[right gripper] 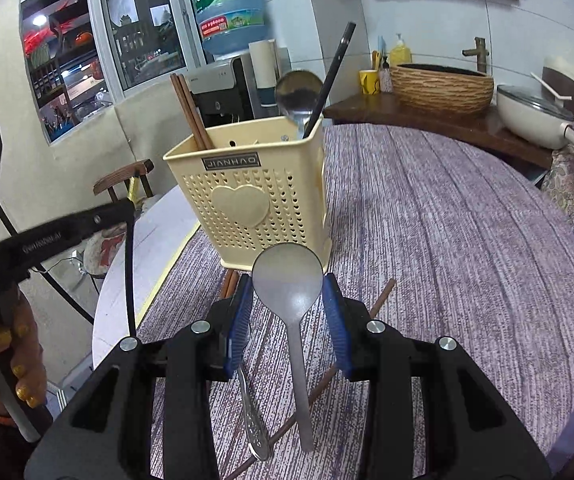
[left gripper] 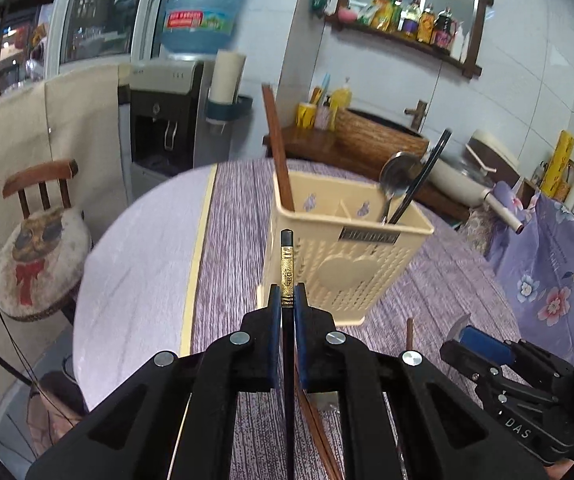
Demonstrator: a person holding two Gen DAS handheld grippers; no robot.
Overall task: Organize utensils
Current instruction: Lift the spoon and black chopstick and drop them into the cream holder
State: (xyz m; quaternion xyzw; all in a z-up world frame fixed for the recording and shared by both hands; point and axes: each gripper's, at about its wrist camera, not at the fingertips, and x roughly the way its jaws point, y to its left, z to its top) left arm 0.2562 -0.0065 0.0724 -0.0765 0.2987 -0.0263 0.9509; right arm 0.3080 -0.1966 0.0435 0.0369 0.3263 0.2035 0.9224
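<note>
Utensil holder (left gripper: 347,248): cream perforated plastic, heart on its front, standing on the purple striped tablecloth (right gripper: 447,240). Left compartment holds brown chopsticks (left gripper: 277,148); right compartment holds a metal spoon (left gripper: 397,176) and a black chopstick (left gripper: 423,176).

Left gripper (left gripper: 287,300): clenched on a black chopstick with a gold band (left gripper: 287,268), held in front of the holder; seen only in the left wrist view.

Right gripper (right gripper: 288,292): blue pads clamped on the bowl of a grey spoon (right gripper: 289,276), handle trailing back; seen only in the right wrist view.

Right wrist view also shows a patterned metal handle (right gripper: 253,420) and brown chopsticks (right gripper: 319,384) on the cloth beneath, and a hand (right gripper: 3,360) at left.
</note>
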